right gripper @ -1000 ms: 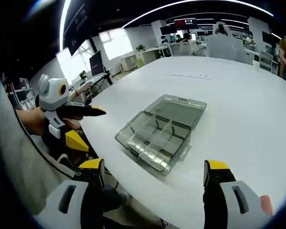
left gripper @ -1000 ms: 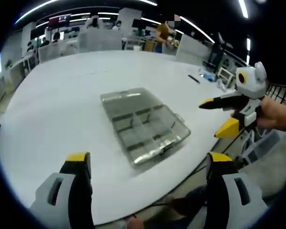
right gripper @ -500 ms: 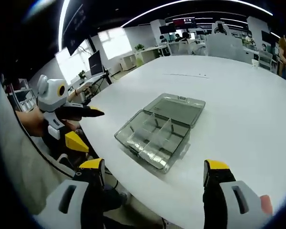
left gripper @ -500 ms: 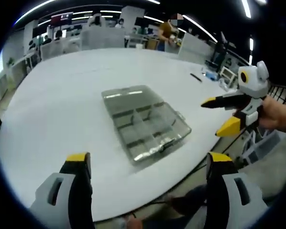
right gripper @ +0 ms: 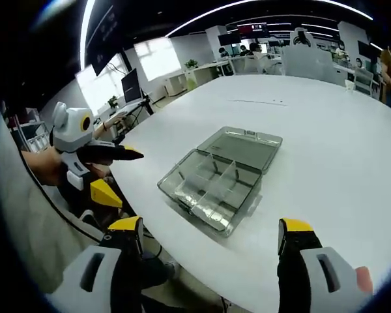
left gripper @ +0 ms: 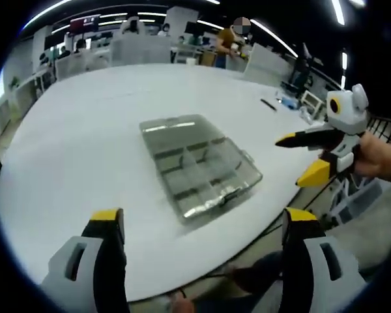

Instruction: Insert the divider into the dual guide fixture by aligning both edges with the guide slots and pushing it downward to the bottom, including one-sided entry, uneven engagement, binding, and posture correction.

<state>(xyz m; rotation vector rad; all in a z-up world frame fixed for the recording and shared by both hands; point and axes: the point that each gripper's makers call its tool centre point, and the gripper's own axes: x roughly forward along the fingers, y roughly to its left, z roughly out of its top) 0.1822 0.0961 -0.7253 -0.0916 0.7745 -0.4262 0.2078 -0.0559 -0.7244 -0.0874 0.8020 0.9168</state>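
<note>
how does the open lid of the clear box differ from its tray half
The lid lies flat, a plain undivided panel, on the far side in the right gripper view; the tray lies nearer the table edge and is split into compartments by dividers. Both are smoky clear plastic, joined along one edge, resting on the white table.

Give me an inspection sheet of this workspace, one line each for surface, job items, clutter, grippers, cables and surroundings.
Surface: round white table, bare around the box.
Job's things: clear compartment box lying open, lid flat behind it, upright dividers inside; no loose divider made out.
Clutter: a dark pen-like item and small objects near the far edge, too small to identify.
Grippers: left gripper and right gripper both open, holding nothing, off the table edge on either side of the box.
Cables: a thin dark one under the table edge.
Surroundings: open office with desks, monitors, people at the back.
</note>
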